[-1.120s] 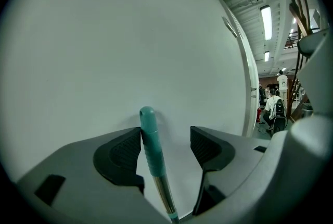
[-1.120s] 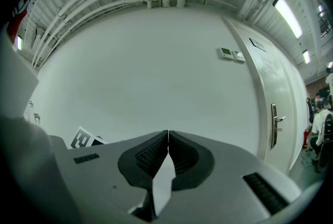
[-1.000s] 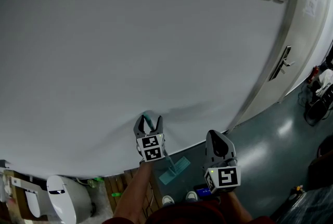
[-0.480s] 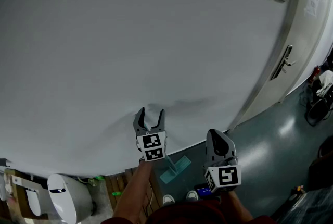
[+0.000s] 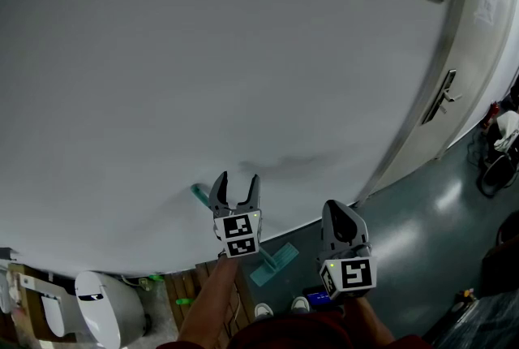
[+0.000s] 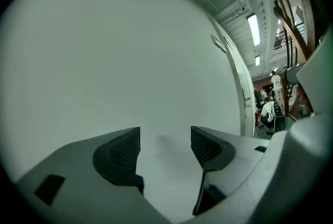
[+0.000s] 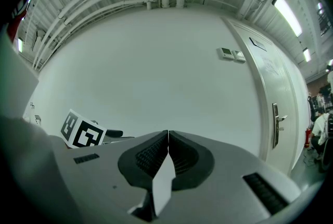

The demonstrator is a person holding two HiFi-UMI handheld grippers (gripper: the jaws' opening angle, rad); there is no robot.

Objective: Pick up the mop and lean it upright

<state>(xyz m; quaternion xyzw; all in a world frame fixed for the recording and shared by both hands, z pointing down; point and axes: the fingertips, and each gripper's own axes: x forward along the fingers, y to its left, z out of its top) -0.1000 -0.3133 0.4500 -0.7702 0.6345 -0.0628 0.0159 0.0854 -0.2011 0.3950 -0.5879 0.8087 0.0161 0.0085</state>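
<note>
Head view: a white wall [image 5: 243,55] fills most of the frame, with a door [image 5: 478,55] at the right. The teal mop [image 5: 273,264] stands with its flat head on the grey floor [image 5: 422,234] and its handle [image 5: 199,193] slanting up against the wall. The handle's top shows just left of the left gripper [image 5: 234,191], whose jaws are spread apart; the rest of the handle passes behind that gripper. The right gripper [image 5: 337,211] is held beside it, jaws pressed together.

Left gripper view: the left gripper [image 6: 165,145] has its jaws parted, with only bare wall [image 6: 130,61] between them. No mop appears here.

Right gripper view: the right gripper [image 7: 168,137] has its jaws closed on nothing. Beyond it are the wall [image 7: 156,61] and the door [image 7: 265,98].
</note>
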